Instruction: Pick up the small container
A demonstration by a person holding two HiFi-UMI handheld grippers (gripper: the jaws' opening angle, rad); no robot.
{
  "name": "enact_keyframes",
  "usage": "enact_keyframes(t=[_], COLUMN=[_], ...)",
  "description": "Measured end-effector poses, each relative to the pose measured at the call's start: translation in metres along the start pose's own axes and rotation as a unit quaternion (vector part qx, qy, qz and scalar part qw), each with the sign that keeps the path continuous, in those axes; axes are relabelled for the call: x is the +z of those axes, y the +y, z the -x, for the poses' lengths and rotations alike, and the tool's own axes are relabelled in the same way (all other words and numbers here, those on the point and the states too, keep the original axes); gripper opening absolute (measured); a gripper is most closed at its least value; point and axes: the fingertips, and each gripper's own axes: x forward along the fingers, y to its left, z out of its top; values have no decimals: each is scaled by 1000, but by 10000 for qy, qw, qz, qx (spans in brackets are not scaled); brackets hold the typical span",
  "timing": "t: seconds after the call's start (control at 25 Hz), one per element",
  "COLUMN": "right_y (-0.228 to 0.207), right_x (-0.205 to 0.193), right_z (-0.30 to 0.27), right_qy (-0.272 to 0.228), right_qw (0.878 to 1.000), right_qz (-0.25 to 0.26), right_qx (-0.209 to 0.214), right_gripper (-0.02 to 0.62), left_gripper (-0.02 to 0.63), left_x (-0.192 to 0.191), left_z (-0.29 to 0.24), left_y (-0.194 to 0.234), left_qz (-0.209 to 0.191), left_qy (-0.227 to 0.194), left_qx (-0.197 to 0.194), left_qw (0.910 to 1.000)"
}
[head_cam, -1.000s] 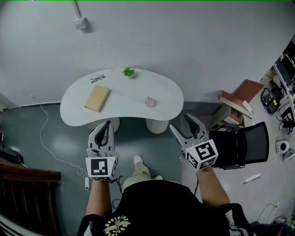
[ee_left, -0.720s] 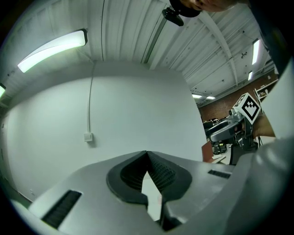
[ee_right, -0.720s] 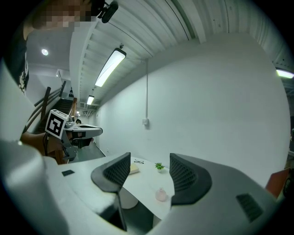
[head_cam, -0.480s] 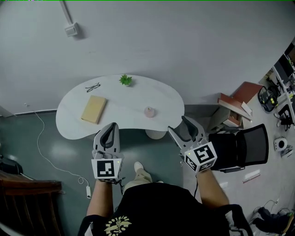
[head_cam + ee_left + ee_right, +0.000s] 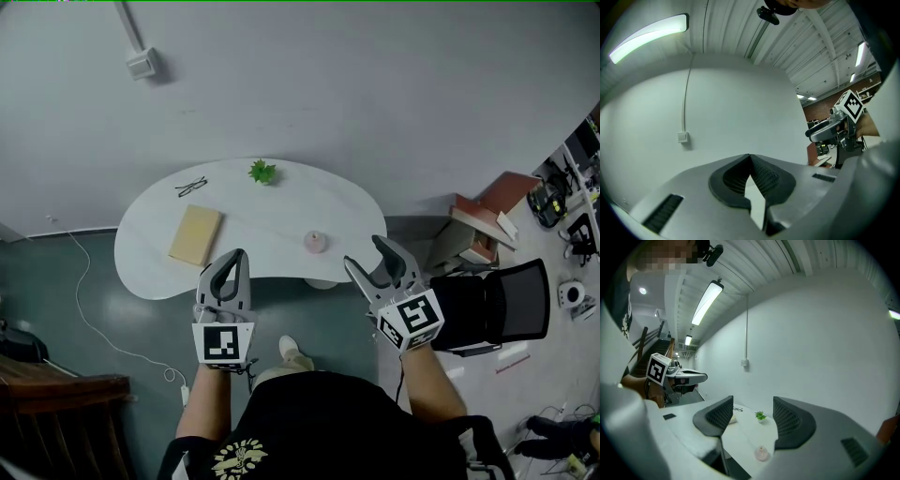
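container (image 5: 316, 242): too small for detail | tabletop (image 5: 272, 211): near edge partly behind left tongs (image 5: 232, 265) | pedestal (image 5: 320, 282): mostly under tabletop | glasses (image 5: 191, 187): tiny

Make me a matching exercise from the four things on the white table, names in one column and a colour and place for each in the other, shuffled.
Column one:
1. small container
2. book
3. glasses
4. plant

Column two:
A. green, at the far edge of the table
B. pink, near the front edge, toward the right
C. tan, lying flat on the left part
D. dark-framed, far side on the left

Pairs: 1-B, 2-C, 3-D, 4-A.
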Motion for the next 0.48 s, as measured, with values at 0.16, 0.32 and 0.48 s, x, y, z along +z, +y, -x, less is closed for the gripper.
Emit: enact_keyframes(t=[0.16,0.32,0.48], right_y=[0,-4,-6], right_x=[8,11,15], right_z=[-20,-39,-55], right_qy=[-42,11,66], right_qw=[10000,10000,9999], right_qz=[-17,30,64], right_qx=[-5,-33,-119], right_gripper=[258,258,258], left_gripper=[5,5,5], left_x=[-8,-9,-13], left_z=[-13,-27,-39], left_y=[10,19,32], left_qz=[-19,-82,-50], left_qy=[171,45,-10], left_qx=[-192,-285,-433], left_qw=[9997,9995,9990])
